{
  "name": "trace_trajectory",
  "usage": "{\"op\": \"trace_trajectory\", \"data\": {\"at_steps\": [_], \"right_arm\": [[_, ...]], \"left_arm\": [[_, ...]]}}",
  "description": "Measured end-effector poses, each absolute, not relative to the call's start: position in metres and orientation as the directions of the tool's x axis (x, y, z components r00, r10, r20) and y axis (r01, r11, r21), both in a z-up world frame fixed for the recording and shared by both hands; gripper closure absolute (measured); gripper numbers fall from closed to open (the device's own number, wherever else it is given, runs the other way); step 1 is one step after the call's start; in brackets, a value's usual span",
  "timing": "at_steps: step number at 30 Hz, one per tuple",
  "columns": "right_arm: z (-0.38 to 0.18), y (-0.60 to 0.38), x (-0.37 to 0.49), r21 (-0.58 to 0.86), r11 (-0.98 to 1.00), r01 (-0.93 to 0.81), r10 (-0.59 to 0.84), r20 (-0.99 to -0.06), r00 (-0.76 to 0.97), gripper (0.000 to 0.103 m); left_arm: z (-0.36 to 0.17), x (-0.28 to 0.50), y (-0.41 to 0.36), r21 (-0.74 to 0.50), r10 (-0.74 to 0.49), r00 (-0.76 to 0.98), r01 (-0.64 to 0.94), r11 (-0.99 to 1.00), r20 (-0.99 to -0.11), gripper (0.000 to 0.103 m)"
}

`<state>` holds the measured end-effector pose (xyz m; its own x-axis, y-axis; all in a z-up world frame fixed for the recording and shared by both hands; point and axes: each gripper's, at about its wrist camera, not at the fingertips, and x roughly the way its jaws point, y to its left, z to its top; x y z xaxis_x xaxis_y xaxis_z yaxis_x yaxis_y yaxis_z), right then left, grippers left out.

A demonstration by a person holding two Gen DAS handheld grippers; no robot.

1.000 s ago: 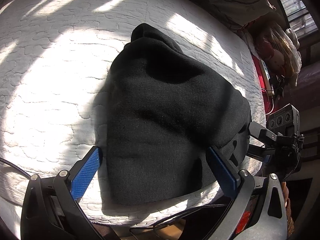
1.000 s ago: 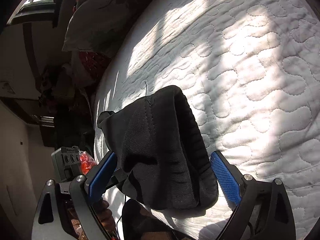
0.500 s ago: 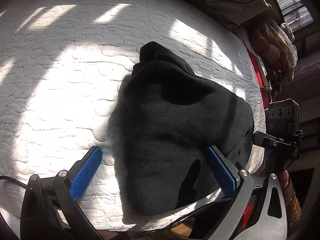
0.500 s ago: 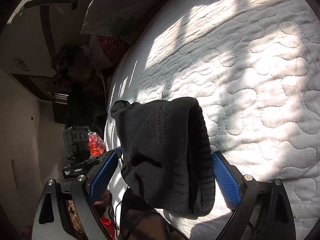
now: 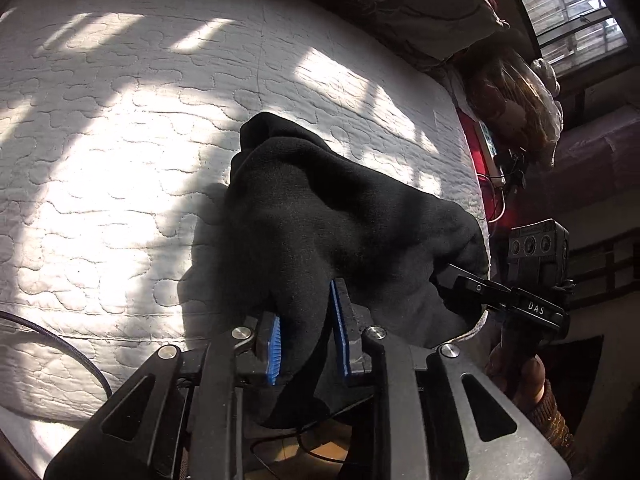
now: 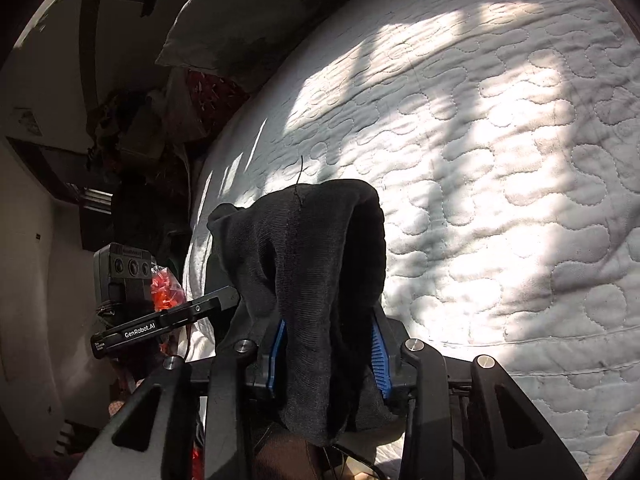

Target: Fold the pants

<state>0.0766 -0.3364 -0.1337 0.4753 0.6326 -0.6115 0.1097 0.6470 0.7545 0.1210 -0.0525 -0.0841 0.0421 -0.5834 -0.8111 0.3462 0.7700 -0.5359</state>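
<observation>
A second ago both tongs stood wide open astride the near hem of the black knitted fabric pants [image 5: 340,232], which lie bunched on the white quilted mattress [image 5: 120,160] close to its near edge; now both pairs of jaws are closing on that hem, and the bundle has drawn up off the mattress at the near side. Judging by this, the grasp that starts a fold is being taken, and the fold itself is not yet made. On the left side of the pants, the left tongs [image 5: 306,332] have their blue pads narrowed to a slim gap with a fold of black cloth pinched between them, its end hanging below the jaws. At the pants' right side, the right tongs [image 6: 328,344] are less far in, their blue pads pressed on a thicker gather of the ribbed hem, which spills down past them. Beyond the pants the mattress lies sunlit, with a dark patterned pillow [image 6: 248,12] at its far end.
</observation>
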Motion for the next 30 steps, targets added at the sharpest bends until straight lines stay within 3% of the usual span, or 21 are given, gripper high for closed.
{"op": "trace_trajectory", "data": {"at_steps": [8,17,23,27,28,30], "right_arm": [[-0.112,-0.326,0.064,0.730,0.672,0.123,0.606,-0.638,0.475,0.068],[-0.078,-0.307,0.138,0.749,0.661,0.053,0.621,-0.585,0.522,0.068],[-0.078,-0.292,0.217,0.734,0.677,0.053,0.602,-0.594,0.533,0.066],[-0.096,-0.280,0.252,0.665,0.745,0.057,0.549,-0.660,0.513,0.064],[-0.101,-0.279,0.257,0.632,0.773,0.060,0.521,-0.686,0.508,0.063],[-0.109,-0.281,0.259,0.565,0.822,0.078,0.456,-0.733,0.506,0.045]], "left_arm": [[-0.073,0.131,-0.045,-0.514,-0.568,0.072,0.343,0.786,-0.820,0.085],[-0.030,0.220,-0.019,-0.485,-0.551,0.227,0.289,0.826,-0.803,0.085],[-0.051,0.282,-0.022,-0.351,-0.408,0.266,0.235,0.906,-0.873,0.084],[-0.086,0.301,-0.026,-0.269,-0.314,0.217,0.214,0.939,-0.924,0.084],[-0.090,0.300,-0.026,-0.272,-0.317,0.211,0.217,0.938,-0.925,0.084],[-0.090,0.294,-0.025,-0.253,-0.310,0.239,0.243,0.937,-0.920,0.078]]}}
